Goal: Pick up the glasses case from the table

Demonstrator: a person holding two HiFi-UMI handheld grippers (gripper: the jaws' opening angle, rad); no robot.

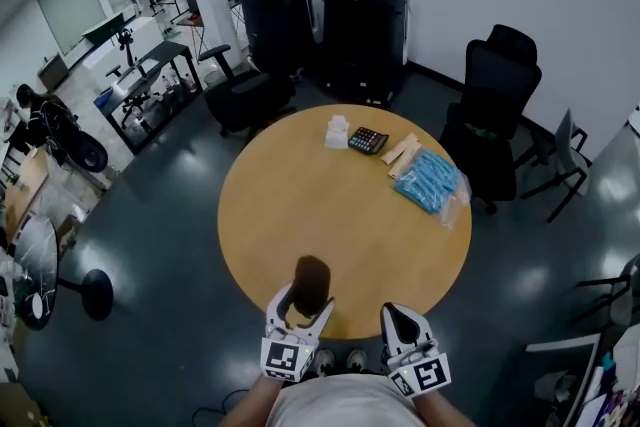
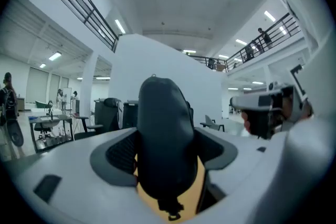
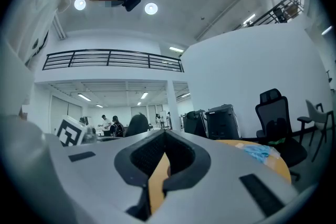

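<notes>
The dark brown glasses case (image 1: 312, 278) stands up out of my left gripper (image 1: 300, 303), over the near edge of the round wooden table (image 1: 300, 205). In the left gripper view the case (image 2: 165, 134) fills the space between both jaws and is clamped there, its end pointing upward, with the left gripper (image 2: 167, 165) shut on it. My right gripper (image 1: 400, 318) hovers beside it at the table's front edge. Its jaws meet with nothing between them in the right gripper view (image 3: 164, 140).
At the table's far side lie a calculator (image 1: 368, 140), a white packet (image 1: 338, 132), a beige strip (image 1: 403, 155) and a blue bag (image 1: 430, 180). Black office chairs (image 1: 495, 105) and two black bins (image 1: 365, 30) stand beyond the table.
</notes>
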